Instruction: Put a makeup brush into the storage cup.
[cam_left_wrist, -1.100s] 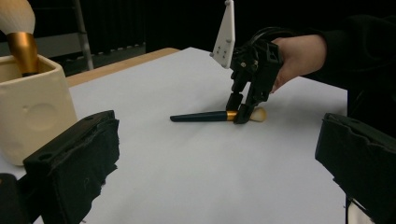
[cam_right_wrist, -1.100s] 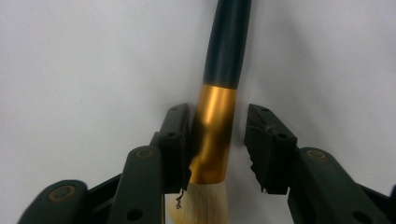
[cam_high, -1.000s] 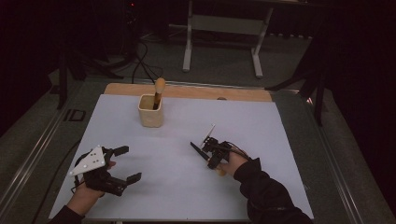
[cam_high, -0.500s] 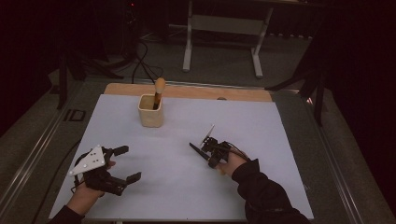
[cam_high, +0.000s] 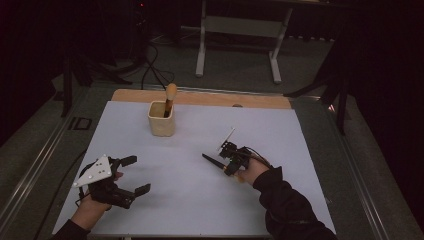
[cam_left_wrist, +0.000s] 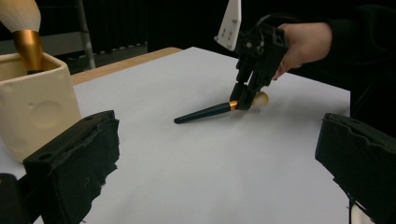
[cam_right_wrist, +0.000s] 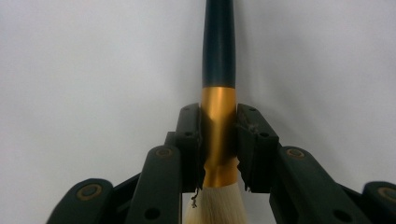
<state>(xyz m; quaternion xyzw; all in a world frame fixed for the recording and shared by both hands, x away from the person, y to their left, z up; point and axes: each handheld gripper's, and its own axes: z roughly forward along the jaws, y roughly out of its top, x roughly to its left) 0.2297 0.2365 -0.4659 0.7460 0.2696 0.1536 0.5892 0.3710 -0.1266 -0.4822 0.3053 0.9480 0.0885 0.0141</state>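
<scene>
A makeup brush (cam_high: 212, 161) with a dark handle, a gold ferrule and pale bristles lies low on the white mat, right of centre. My right gripper (cam_high: 227, 167) is shut on the gold ferrule; in the right gripper view its pads (cam_right_wrist: 189, 135) press both sides of the brush (cam_right_wrist: 218, 46). In the left gripper view, the right gripper (cam_left_wrist: 240, 100) pins the brush (cam_left_wrist: 205, 112) near the mat. My left gripper (cam_high: 136, 175) rests at the front left, open, nothing between its jaws (cam_left_wrist: 215, 158).
A cream cup (cam_high: 161, 122) stands at the back left of the mat (cam_high: 280, 130) and holds another brush (cam_high: 170, 95), bristles up. A wooden board edge (cam_high: 210, 98) runs behind the mat. A metal stand (cam_high: 235, 30) and cables sit beyond the table.
</scene>
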